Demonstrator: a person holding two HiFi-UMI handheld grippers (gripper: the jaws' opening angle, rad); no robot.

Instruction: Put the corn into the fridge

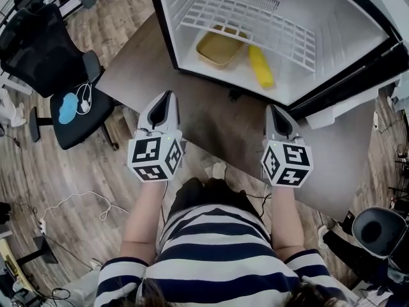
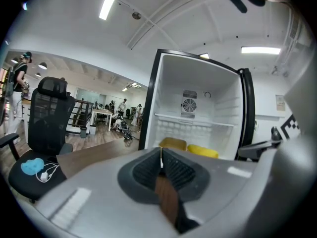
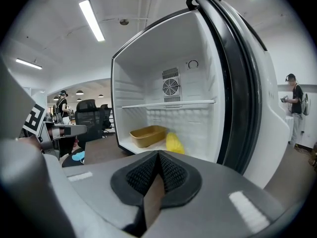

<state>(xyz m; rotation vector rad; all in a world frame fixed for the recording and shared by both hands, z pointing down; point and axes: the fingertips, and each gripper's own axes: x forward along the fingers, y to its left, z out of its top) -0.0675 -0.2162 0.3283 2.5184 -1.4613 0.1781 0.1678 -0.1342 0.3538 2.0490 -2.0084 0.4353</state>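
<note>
The yellow corn [image 1: 261,66] lies on the floor of the open fridge [image 1: 332,43], under the white wire shelf [image 1: 255,23] and right of a tan tray [image 1: 217,48]. The corn [image 3: 174,143] and the tray [image 3: 147,135] also show in the right gripper view, and the corn [image 2: 203,151] shows in the left gripper view. My left gripper [image 1: 167,96] and right gripper [image 1: 271,109] hover over the brown table [image 1: 204,117] in front of the fridge, well short of the corn. Both are shut with nothing between their pads.
The fridge door [image 3: 247,93] stands open at the right. A black office chair [image 1: 57,75] with a blue item [image 1: 67,107] on its seat is at the left. People stand far off in the office background.
</note>
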